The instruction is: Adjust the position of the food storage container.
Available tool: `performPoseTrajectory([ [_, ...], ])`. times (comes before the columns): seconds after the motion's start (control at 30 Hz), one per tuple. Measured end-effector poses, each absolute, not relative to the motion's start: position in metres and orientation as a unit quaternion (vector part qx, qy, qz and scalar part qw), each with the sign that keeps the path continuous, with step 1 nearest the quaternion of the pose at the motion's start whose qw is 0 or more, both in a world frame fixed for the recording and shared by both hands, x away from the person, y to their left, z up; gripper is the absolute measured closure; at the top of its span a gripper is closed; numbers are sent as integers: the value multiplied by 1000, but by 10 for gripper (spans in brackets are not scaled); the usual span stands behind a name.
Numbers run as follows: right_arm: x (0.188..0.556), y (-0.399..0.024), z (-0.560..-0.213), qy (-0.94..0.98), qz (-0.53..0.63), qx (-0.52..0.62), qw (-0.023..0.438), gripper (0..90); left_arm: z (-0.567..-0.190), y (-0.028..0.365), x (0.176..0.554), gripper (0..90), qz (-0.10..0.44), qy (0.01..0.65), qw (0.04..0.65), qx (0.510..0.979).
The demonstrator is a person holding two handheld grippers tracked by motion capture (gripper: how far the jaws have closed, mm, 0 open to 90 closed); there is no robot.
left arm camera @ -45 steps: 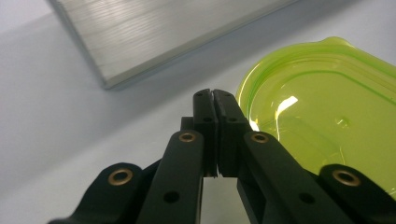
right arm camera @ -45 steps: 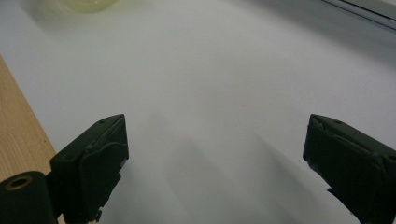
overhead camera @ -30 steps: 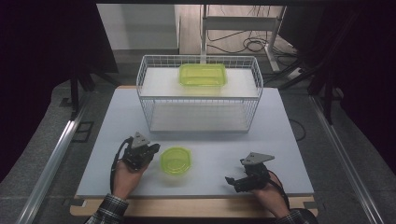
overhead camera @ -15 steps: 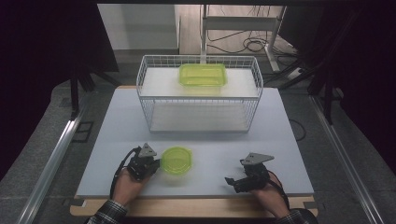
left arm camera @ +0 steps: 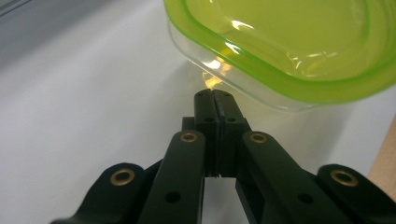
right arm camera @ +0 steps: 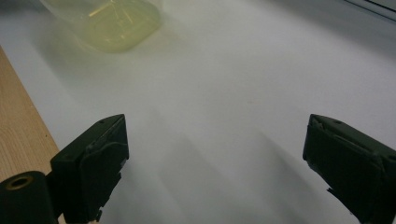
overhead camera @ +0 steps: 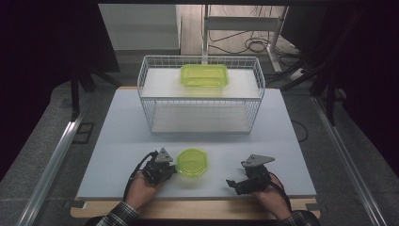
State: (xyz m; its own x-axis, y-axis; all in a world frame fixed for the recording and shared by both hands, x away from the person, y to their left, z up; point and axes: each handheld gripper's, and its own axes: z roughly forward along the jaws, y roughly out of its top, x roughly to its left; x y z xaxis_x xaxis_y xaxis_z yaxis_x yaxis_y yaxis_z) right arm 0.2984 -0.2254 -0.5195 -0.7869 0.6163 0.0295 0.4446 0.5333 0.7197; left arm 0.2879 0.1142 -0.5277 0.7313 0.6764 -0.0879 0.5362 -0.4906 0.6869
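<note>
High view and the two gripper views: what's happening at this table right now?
A person holds a gripper in each hand at a white table. The left gripper, jaws shut with nothing between them, points its tips at the side wall of a small round green-lidded container near the front edge. The right gripper sits open off to the side, holding nothing. A rectangular green container rests on top of a white wire rack farther back.

Your left gripper (overhead camera: 170, 168): black jaws, brass rivets, grey plate, black cable; right gripper (overhead camera: 231, 183) same; plaid cuffs.
</note>
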Motion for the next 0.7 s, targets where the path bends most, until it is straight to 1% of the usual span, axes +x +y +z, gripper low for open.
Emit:
performPoseTrajectory([
  [0.23, 298, -225, -520, 869, 373, 304, 114, 75, -529, 96, 285, 898, 89, 335, 364, 864],
  [0.4, 298, -225, -519, 869, 374, 304, 113, 75, -527, 98, 281, 879, 90, 341, 368, 860],
  [0.47, 298, -226, -519, 868, 375, 304, 113, 75, -524, 102, 278, 839, 99, 346, 370, 857],
  [0.53, 298, -226, -519, 868, 375, 305, 114, 75, -522, 107, 274, 776, 104, 347, 375, 853],
  [0.7, 298, -226, -518, 867, 377, 305, 114, 75, -519, 119, 264, 578, 116, 360, 383, 843],
])
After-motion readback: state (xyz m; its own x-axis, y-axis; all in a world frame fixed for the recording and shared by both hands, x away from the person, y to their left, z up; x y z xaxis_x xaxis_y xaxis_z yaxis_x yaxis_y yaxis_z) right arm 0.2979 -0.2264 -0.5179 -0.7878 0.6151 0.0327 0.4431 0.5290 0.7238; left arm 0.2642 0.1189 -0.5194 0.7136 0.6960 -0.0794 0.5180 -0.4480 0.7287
